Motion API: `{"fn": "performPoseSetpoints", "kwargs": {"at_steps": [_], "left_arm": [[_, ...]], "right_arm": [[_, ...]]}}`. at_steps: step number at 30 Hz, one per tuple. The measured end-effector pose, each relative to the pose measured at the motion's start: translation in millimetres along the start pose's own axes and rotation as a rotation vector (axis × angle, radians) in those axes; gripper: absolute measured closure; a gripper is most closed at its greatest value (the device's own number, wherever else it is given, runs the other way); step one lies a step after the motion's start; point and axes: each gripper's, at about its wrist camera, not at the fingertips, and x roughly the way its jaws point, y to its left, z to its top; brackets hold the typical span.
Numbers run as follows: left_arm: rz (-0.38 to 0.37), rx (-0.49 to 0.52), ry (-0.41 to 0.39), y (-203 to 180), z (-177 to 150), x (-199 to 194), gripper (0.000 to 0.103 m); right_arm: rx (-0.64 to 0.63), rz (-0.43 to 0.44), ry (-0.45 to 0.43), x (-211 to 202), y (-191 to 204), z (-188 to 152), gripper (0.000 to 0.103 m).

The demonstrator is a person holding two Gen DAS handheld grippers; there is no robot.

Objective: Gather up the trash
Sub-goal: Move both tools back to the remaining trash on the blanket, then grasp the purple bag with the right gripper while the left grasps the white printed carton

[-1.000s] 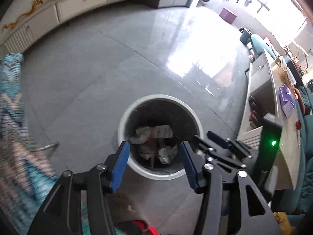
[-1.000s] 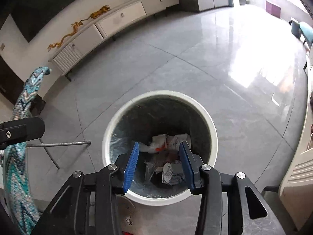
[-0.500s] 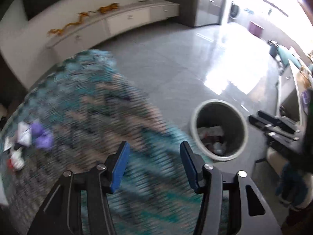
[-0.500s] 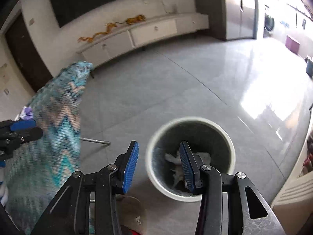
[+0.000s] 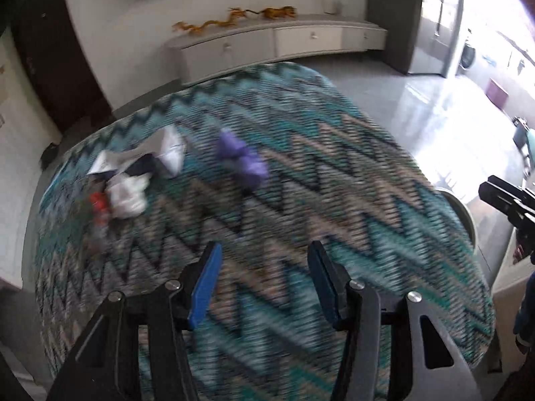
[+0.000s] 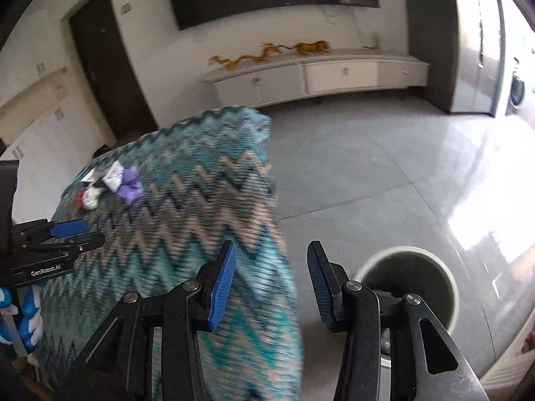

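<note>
A table with a teal zigzag cloth (image 5: 301,200) holds trash at its far left: a purple crumpled piece (image 5: 242,160), white crumpled paper (image 5: 128,193), a white wrapper (image 5: 167,148) and a small red piece (image 5: 98,200). My left gripper (image 5: 264,280) is open and empty above the cloth, short of the trash. My right gripper (image 6: 271,284) is open and empty over the table's right edge. The white-rimmed bin (image 6: 408,287) stands on the floor to its right. The trash also shows in the right wrist view, with the purple piece (image 6: 128,188) in front.
A low white cabinet (image 6: 317,73) with golden dragon figures (image 6: 267,53) lines the far wall beside a dark door (image 6: 107,63). Grey tiled floor (image 6: 384,167) lies between table and cabinet. The left gripper (image 6: 63,234) shows at the right wrist view's left edge.
Both grippers have swung up and left, away from the bin toward the table. The left one now looks over the cloth at the trash; the bin has slid to the right.
</note>
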Motion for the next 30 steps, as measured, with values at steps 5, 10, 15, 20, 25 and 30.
{"fn": "performPoseSetpoints", "kwargs": {"at_steps": [5, 10, 15, 20, 25, 30], "left_arm": [[0.033, -0.049, 0.015, 33, -14, -1, 0.051], [0.06, -0.066, 0.025, 53, -18, 1, 0.051], [0.075, -0.073, 0.026, 63, -13, 7, 0.051], [0.093, -0.073, 0.02, 69, -6, 12, 0.051], [0.104, -0.072, 0.018, 74, 0, 17, 0.051], [0.108, -0.072, 0.021, 79, 5, 22, 0.051]], "right_arm": [[-0.038, 0.044, 0.022, 11, 30, 3, 0.059], [-0.073, 0.074, 0.052, 26, 52, 4, 0.059], [-0.097, 0.099, 0.066, 37, 66, 9, 0.058], [-0.114, 0.114, 0.075, 50, 75, 16, 0.058], [-0.133, 0.13, 0.082, 61, 85, 23, 0.058], [-0.149, 0.15, 0.084, 71, 95, 30, 0.058]]}}
